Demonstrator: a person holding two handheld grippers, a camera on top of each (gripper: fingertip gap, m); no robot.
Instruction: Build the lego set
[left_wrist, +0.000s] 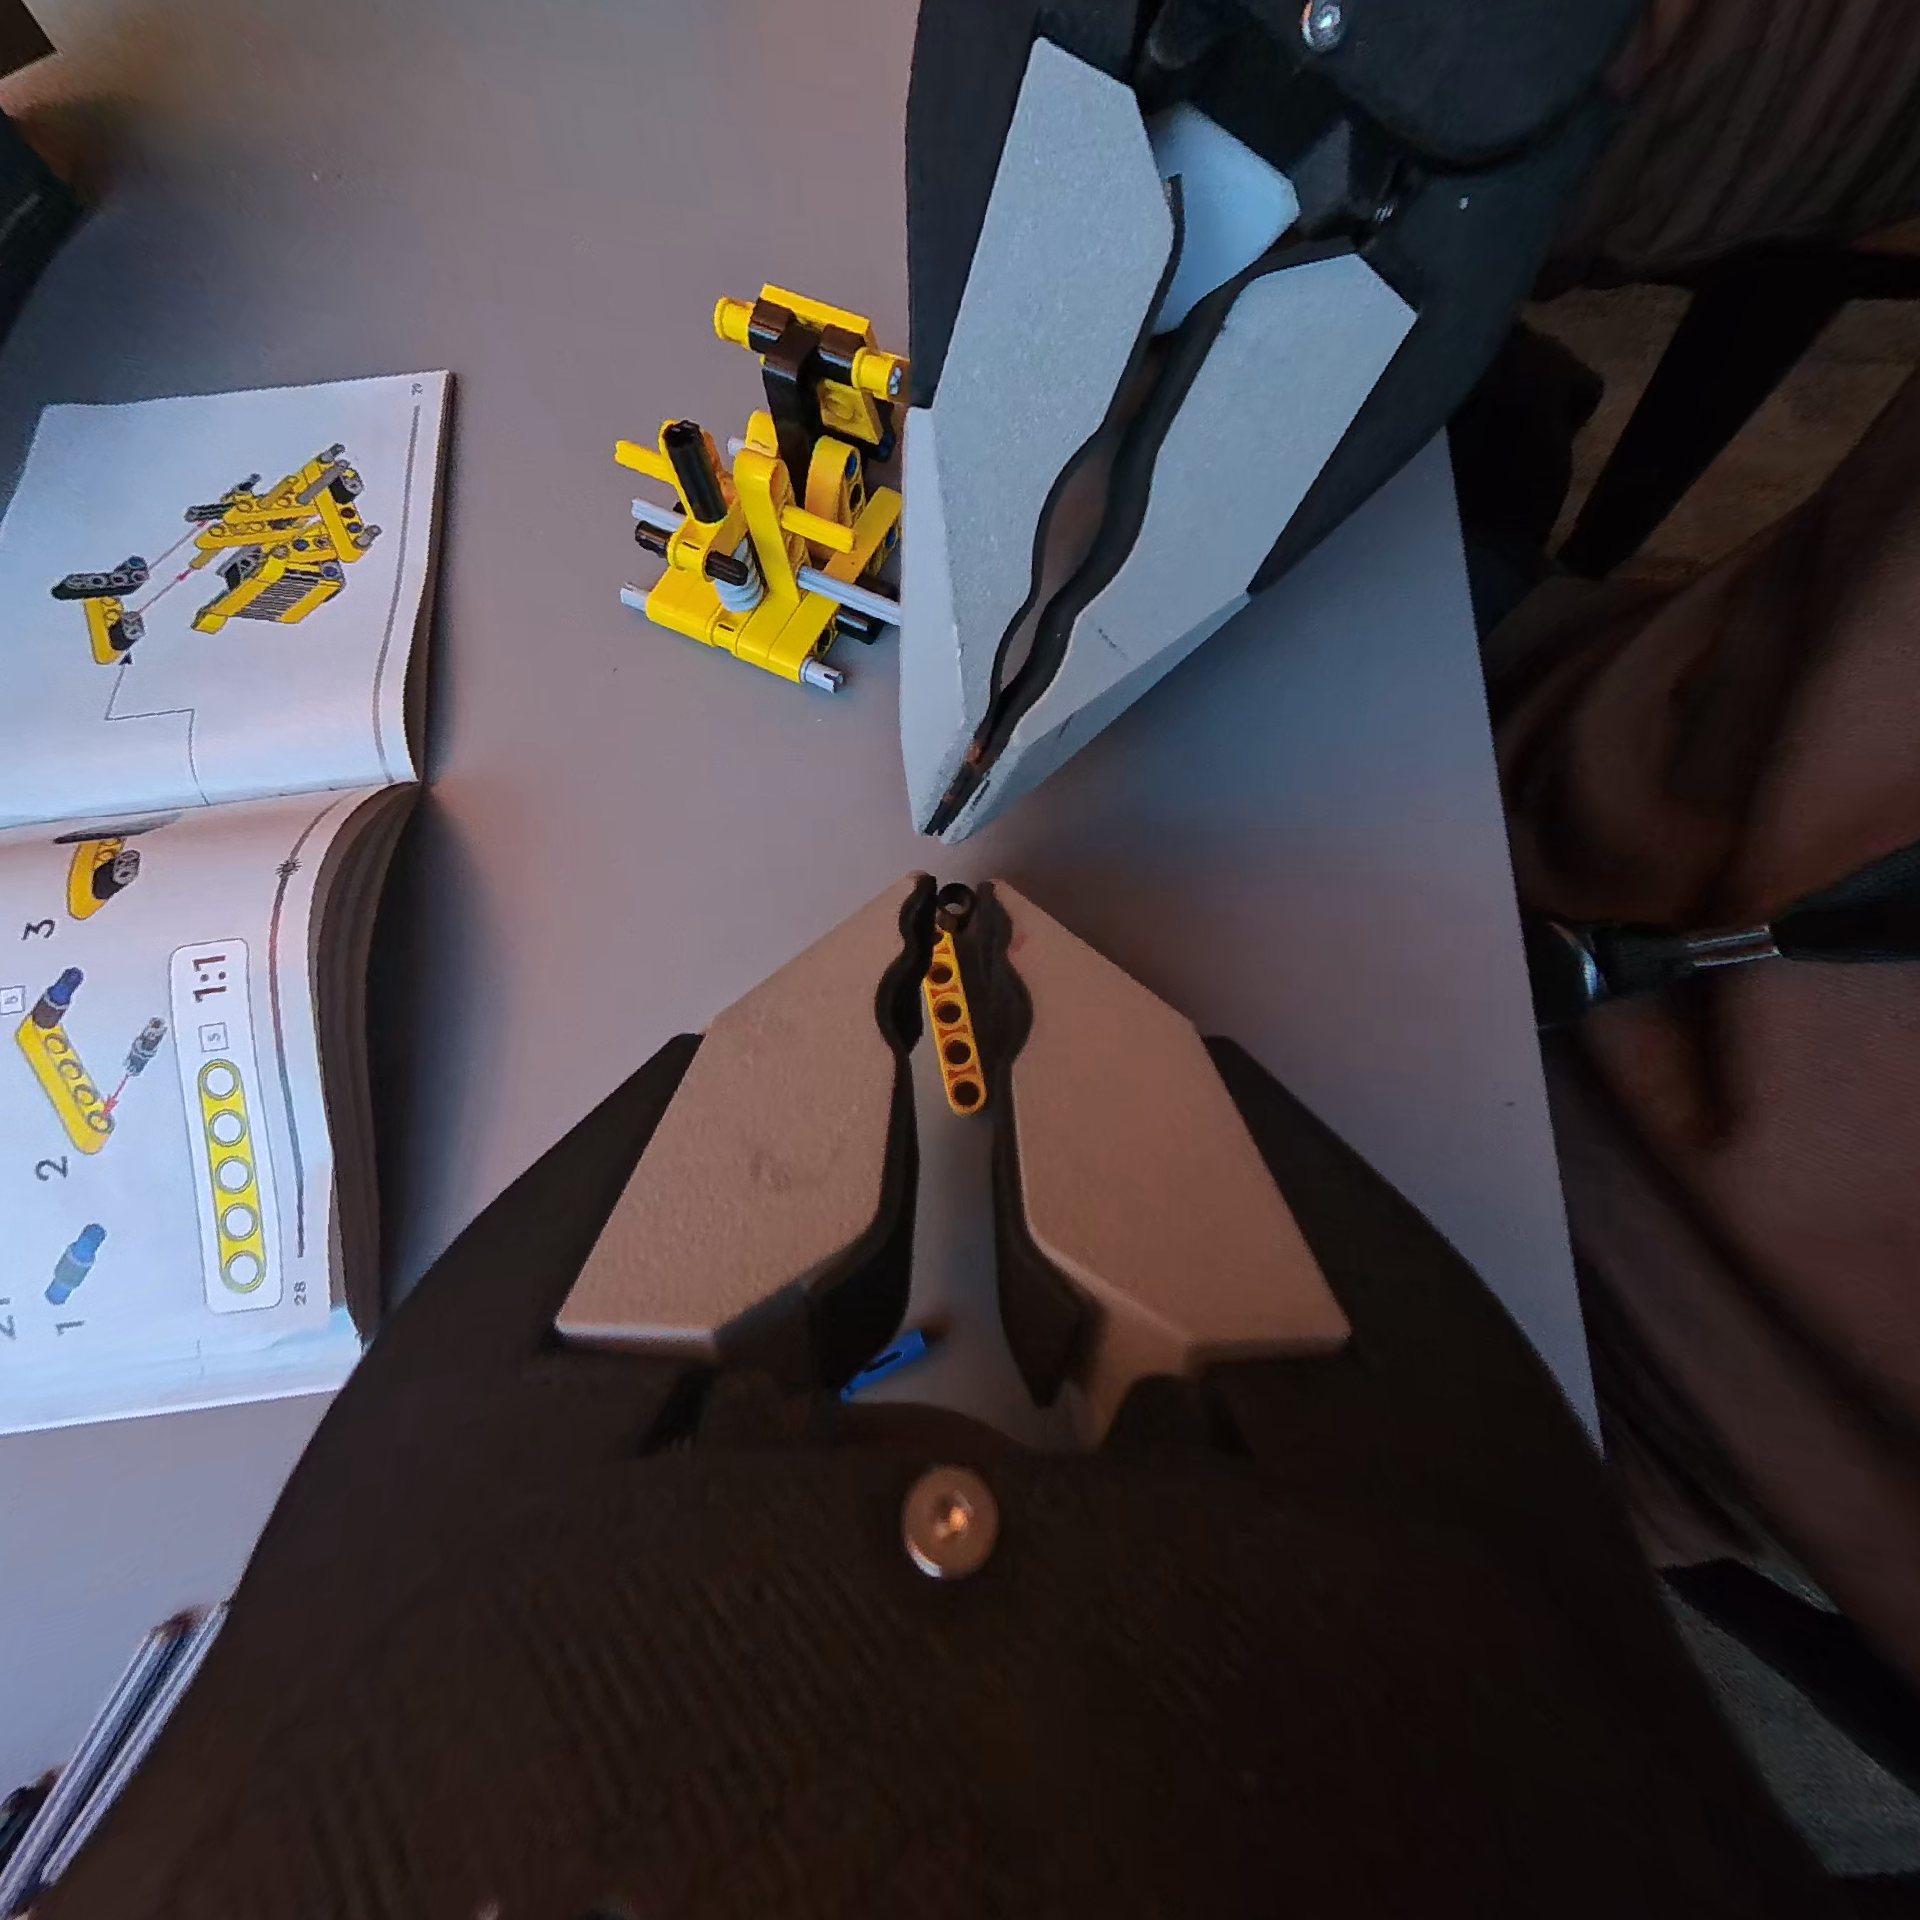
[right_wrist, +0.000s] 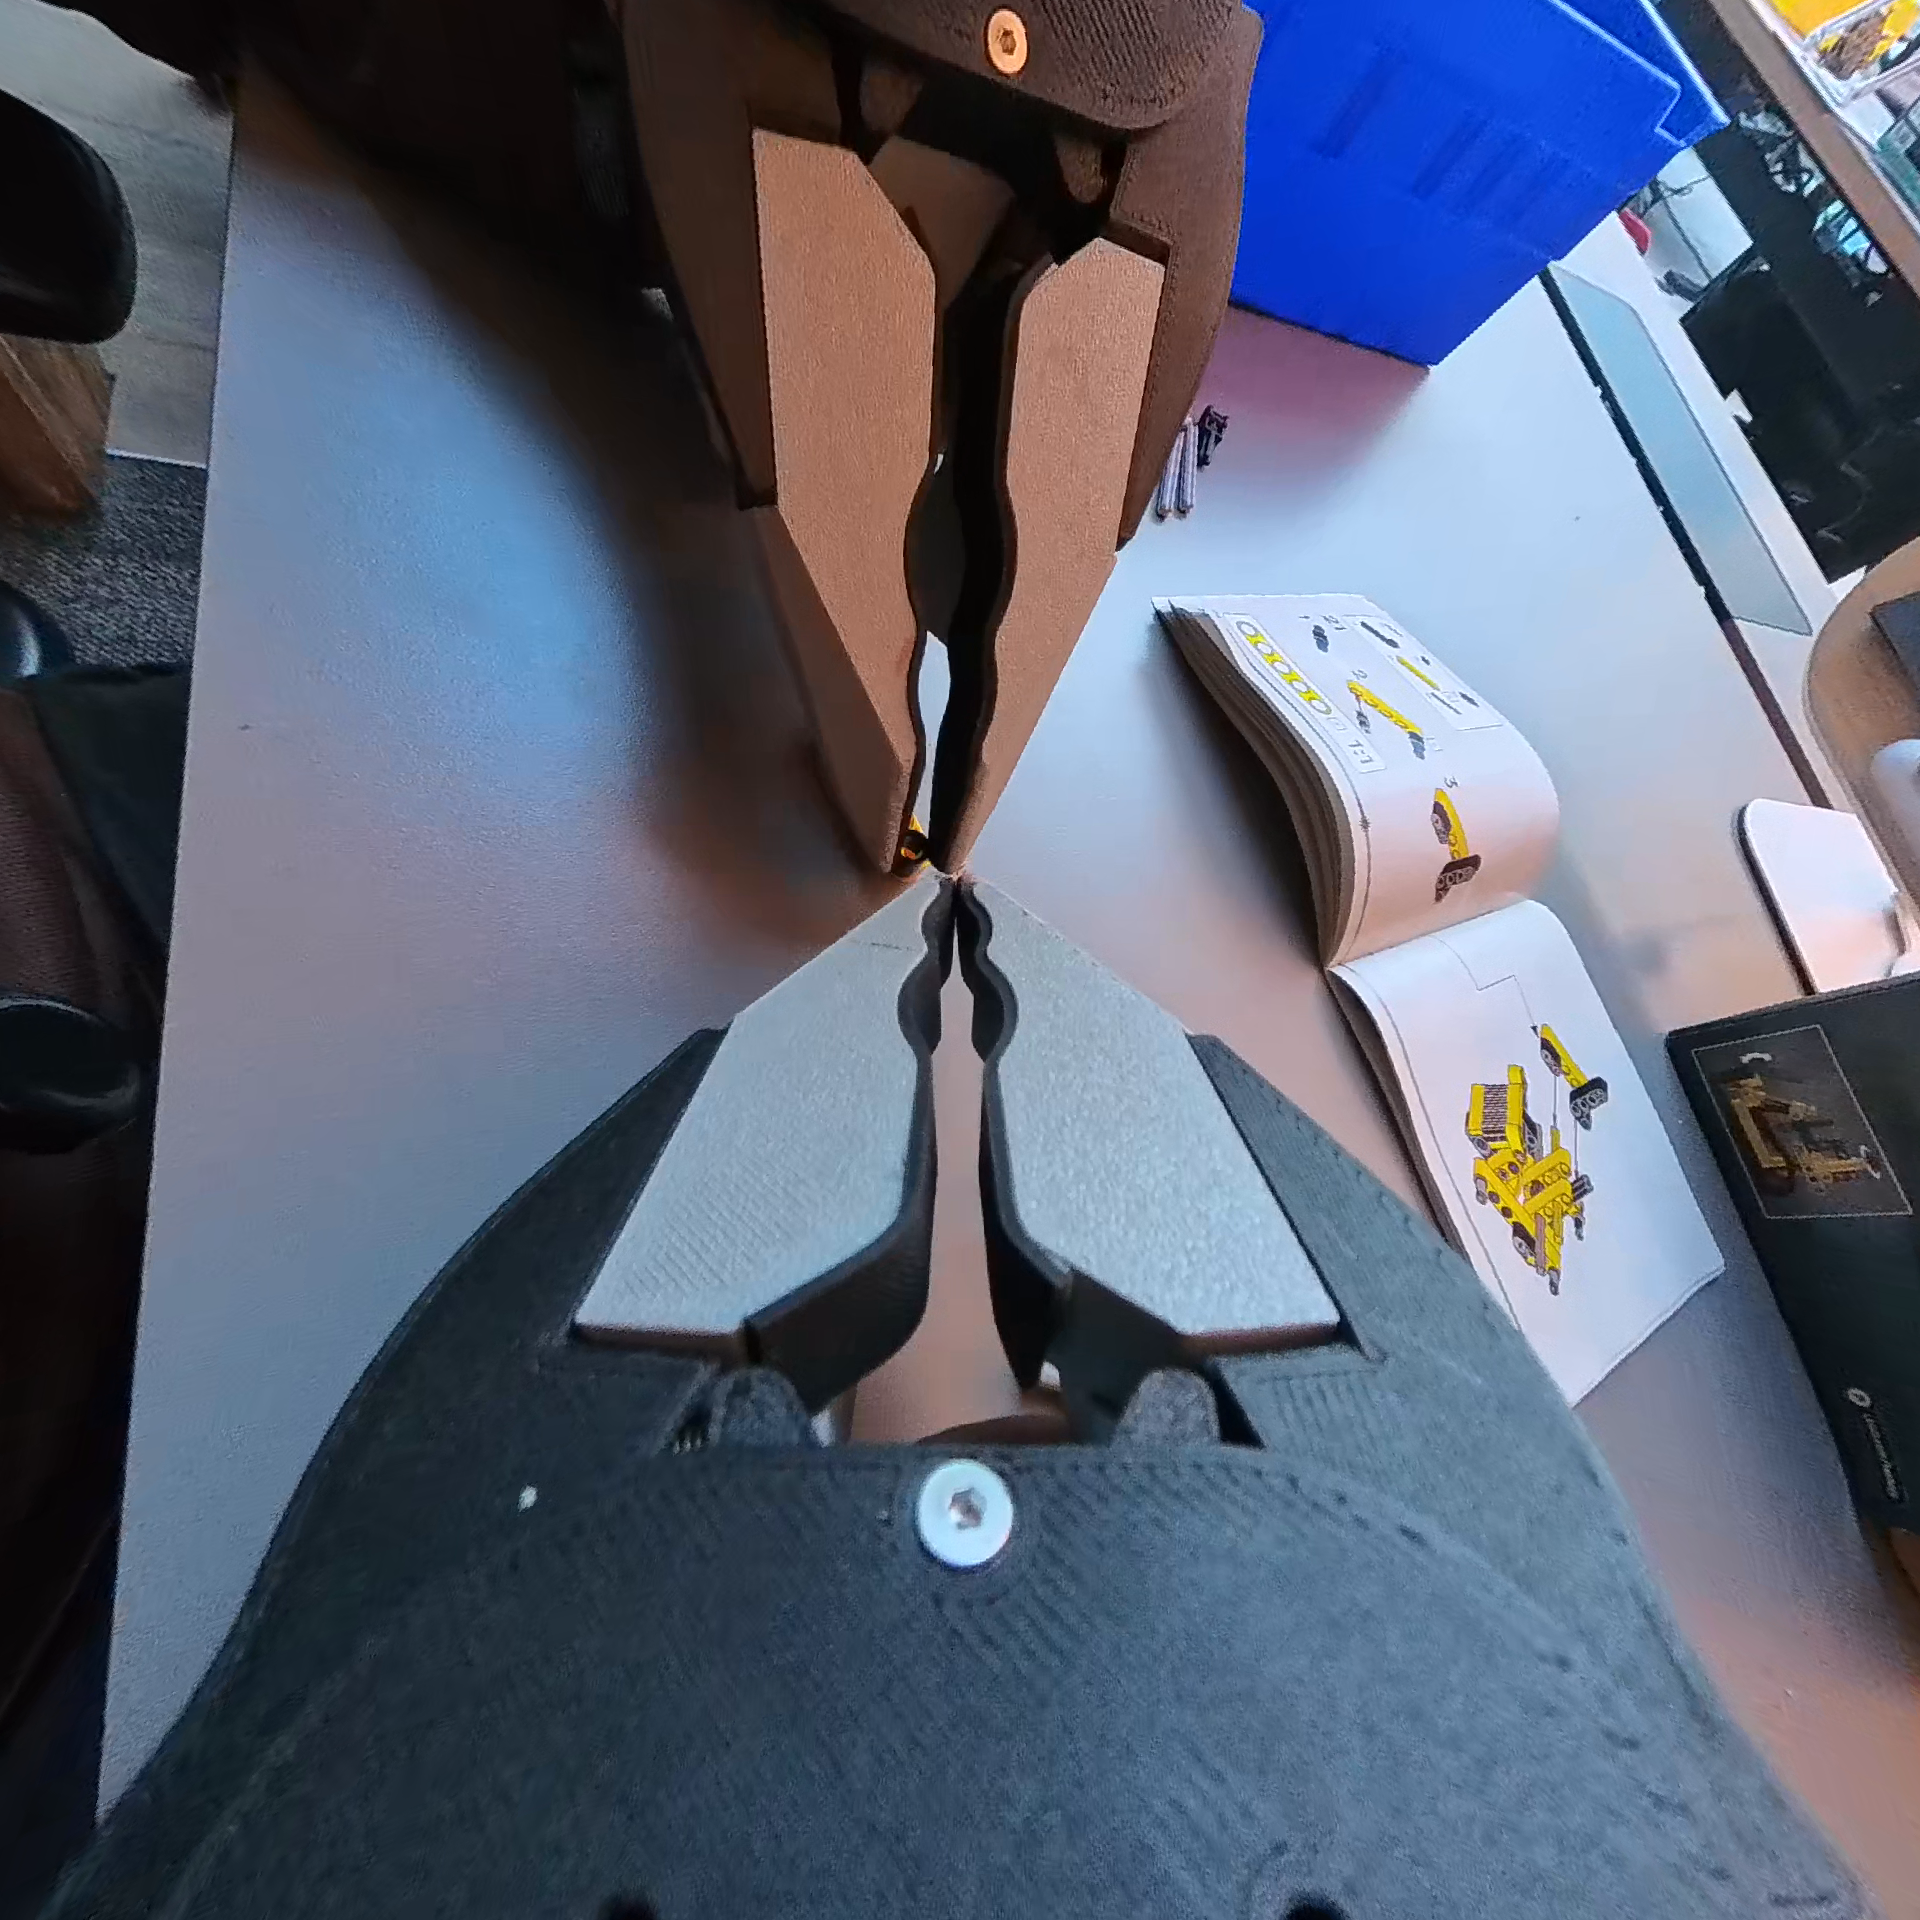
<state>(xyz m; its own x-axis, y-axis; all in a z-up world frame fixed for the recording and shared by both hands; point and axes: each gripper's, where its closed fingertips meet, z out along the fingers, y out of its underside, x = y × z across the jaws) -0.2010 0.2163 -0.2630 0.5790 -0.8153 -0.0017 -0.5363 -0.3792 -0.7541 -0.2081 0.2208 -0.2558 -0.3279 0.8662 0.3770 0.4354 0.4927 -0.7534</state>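
The left gripper (left_wrist: 956, 902) clamps a yellow five-hole beam (left_wrist: 954, 1023) with a black pin (left_wrist: 952, 902) near the table's (left_wrist: 582, 260) right edge. The right gripper (right_wrist: 954, 883) meets it tip to tip, jaws together. Only the left wrist view shows the yellow model (left_wrist: 764, 499); only the right shows the blue bin (right_wrist: 1434, 177) beyond the printed instruction booklet (right_wrist: 1455, 831).

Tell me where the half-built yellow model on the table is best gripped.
Probably the half-built yellow model is best gripped across its flat yellow base, coming from above; pins and rods stick out higher up, while the base sides look solid and parallel.

table (left_wrist: 644, 260): smooth matt grey | beam (left_wrist: 954, 1023): glossy yellow plastic | booklet (left_wrist: 208, 582): paper
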